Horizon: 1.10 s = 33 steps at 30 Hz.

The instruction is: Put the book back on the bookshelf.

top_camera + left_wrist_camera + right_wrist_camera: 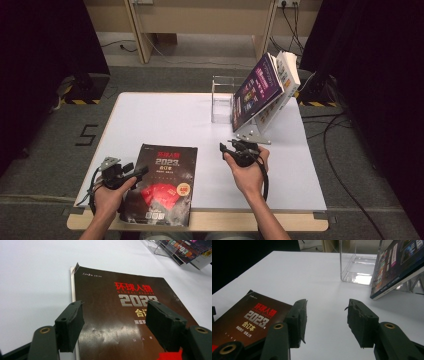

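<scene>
A dark-covered book [162,182] marked 2023 lies flat on the near left part of the white desk [165,120], its lower edge at the desk's front rim. The left gripper [141,172] hovers low at the book's left edge. In the left gripper view its fingers [70,325] stand apart, one at the spine edge and the other over the cover near the printed title, with the book lying beneath and between them; no pad presses on it.

The right gripper [226,147] sits to the right of the book, over bare desk. In the right gripper view its fingers [359,320] are spread wide with nothing between them; the book [247,320] lies to the left of them, apart from the pads.

Beyond the right gripper, at the far right of the desk, a clear acrylic stand [222,102] holds a leaning purple-covered magazine [257,90], with a white book [289,72] propped behind it.
</scene>
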Each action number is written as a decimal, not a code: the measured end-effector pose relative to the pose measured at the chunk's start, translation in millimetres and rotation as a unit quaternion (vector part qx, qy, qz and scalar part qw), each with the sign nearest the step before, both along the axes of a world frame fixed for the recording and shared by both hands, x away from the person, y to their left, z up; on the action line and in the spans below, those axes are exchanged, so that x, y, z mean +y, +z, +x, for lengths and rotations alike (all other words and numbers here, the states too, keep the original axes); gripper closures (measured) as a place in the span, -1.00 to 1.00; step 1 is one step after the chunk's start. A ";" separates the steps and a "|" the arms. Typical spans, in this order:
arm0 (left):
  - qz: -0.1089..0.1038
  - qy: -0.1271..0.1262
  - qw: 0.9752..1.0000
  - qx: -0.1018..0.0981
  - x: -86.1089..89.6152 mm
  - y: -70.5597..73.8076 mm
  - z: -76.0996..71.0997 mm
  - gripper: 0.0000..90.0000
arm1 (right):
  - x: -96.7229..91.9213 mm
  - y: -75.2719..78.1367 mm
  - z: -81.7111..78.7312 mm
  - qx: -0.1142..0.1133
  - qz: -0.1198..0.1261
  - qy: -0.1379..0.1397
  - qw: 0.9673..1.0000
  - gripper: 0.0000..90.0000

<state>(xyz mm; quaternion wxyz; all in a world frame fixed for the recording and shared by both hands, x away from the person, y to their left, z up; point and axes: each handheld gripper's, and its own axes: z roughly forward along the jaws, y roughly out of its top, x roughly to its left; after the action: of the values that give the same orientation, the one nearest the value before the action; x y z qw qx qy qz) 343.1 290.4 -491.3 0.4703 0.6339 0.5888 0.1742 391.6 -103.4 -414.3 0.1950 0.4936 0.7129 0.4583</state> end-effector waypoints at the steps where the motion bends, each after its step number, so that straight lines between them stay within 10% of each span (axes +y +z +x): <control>1: 0.000 0.000 1.000 0.000 0.0 0.0 0.0 -0.34 | 0.0 0.0 0.0 0.000 0.000 0.000 1.000 0.12; 33: 0.008 0.011 0.998 0.053 9.4 -8.2 5.6 -0.29 | 47.9 -43.9 -8.2 0.098 -0.001 0.075 0.992 0.10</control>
<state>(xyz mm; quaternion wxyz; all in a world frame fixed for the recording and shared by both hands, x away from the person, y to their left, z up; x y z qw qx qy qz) 348.7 299.9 -499.6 0.4312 0.6395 0.6184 0.1505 383.4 -55.4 -458.3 0.0897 0.4807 0.7640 0.4209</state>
